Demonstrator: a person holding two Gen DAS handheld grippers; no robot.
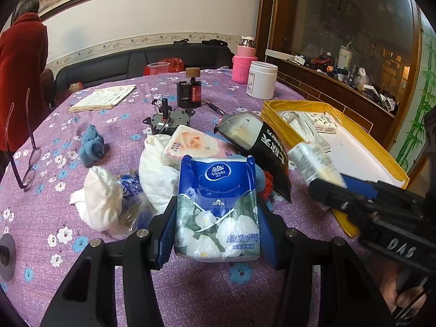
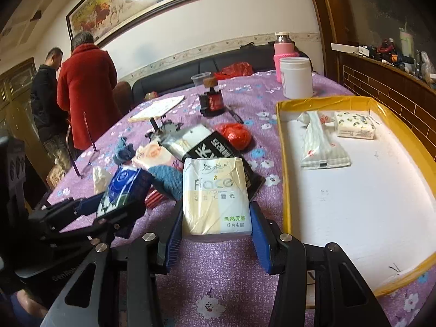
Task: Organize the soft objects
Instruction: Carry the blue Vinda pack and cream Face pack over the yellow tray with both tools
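My left gripper (image 1: 215, 205) is shut on a blue Vinda tissue pack (image 1: 218, 190), its pads pressing both sides. My right gripper (image 2: 216, 214) is shut on a cream "face" tissue pack (image 2: 215, 190), just left of the yellow-rimmed white tray (image 2: 354, 204). In the tray lie a striped white pack (image 2: 318, 147) and a small leaf-print tissue pack (image 2: 354, 125). On the table behind the grippers are a white towel (image 1: 155, 169), a crumpled white cloth (image 1: 100, 199), a blue sock (image 1: 91, 145) and a pink rose tissue pack (image 1: 193, 143). In the left wrist view, the right gripper (image 1: 327, 188) enters from the right.
A black package (image 1: 261, 141), a small motor (image 1: 166, 117), a black-and-red device (image 1: 189, 92), a white jar (image 1: 261, 79), a pink bottle (image 1: 244, 60), a notebook (image 1: 103, 98) and glasses (image 1: 27, 163) share the purple floral tablecloth. Two people (image 2: 84, 90) stand beyond the far left edge.
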